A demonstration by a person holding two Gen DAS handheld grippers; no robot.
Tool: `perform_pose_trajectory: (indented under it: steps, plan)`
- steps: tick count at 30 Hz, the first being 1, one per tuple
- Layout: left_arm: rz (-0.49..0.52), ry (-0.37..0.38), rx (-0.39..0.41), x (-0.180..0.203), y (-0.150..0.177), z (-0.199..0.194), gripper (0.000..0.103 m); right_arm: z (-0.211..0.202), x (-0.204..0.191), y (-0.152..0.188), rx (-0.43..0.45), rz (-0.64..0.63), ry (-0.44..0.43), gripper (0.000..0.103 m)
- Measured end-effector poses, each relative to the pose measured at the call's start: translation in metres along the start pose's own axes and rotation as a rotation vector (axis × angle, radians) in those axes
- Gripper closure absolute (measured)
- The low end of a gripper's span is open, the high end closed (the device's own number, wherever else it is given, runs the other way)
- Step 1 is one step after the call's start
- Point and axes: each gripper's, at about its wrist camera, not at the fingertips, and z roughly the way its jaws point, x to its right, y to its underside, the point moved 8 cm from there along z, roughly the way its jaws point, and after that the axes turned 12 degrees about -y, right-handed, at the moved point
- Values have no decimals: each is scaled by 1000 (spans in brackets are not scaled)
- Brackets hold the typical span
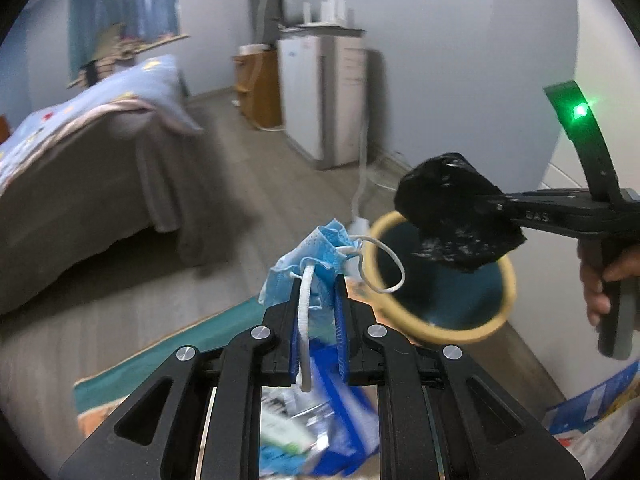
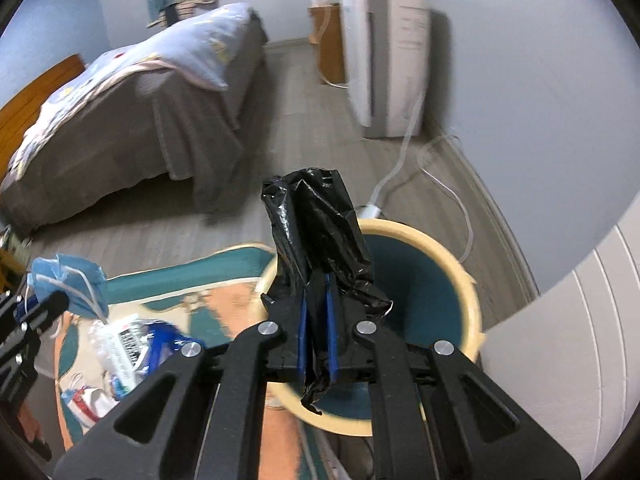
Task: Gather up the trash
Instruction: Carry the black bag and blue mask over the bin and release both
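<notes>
Above the teal bin with the cream rim [image 2: 472, 304], the right gripper [image 2: 316, 312] is clamped tight on a crumpled black plastic bag [image 2: 320, 232], which stands up out of the jaws; seen from the left wrist, the bag hangs over the bin's far rim, so it looks placed for dropping in. The left gripper [image 1: 318, 300] is likewise closed hard, on a blue face mask [image 1: 316, 252] pinched by its bunched fabric, one white ear loop trailing down between the fingers and the other curling out toward the bin. The mask sits short of the rim, over the patterned rug [image 2: 208, 308], so I judge it needs carrying further across before letting go

Trash not yet collected lies on the rug below the left gripper: a clear wrapper with print and blue packaging [image 2: 132, 340], and another mask-like scrap nearer the camera. A bed with a grey skirt [image 2: 132, 120] stands well apart, and a white appliance [image 2: 384, 60] stands by the wall, its cable [image 2: 460, 200] running along the floor just behind the bin. Nothing blocks the bin's mouth, though the two grippers are close together and could knock each other
</notes>
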Motion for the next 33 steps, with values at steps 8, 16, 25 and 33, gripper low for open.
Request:
perform_pose_trajectory:
  steps: [8, 16, 25, 33]
  plan:
    - [61, 139, -52, 74, -11, 49, 88, 10, 54, 17, -45, 106, 79, 96]
    - [19, 220, -136, 109, -10, 94, 80, 18, 83, 31, -69, 186, 141, 96]
    - [17, 200, -101, 108, -19, 96, 43, 20, 88, 33, -76, 212, 148, 80]
    - [3, 109, -63, 69, -18, 72, 27, 18, 77, 29, -58, 175, 131, 33]
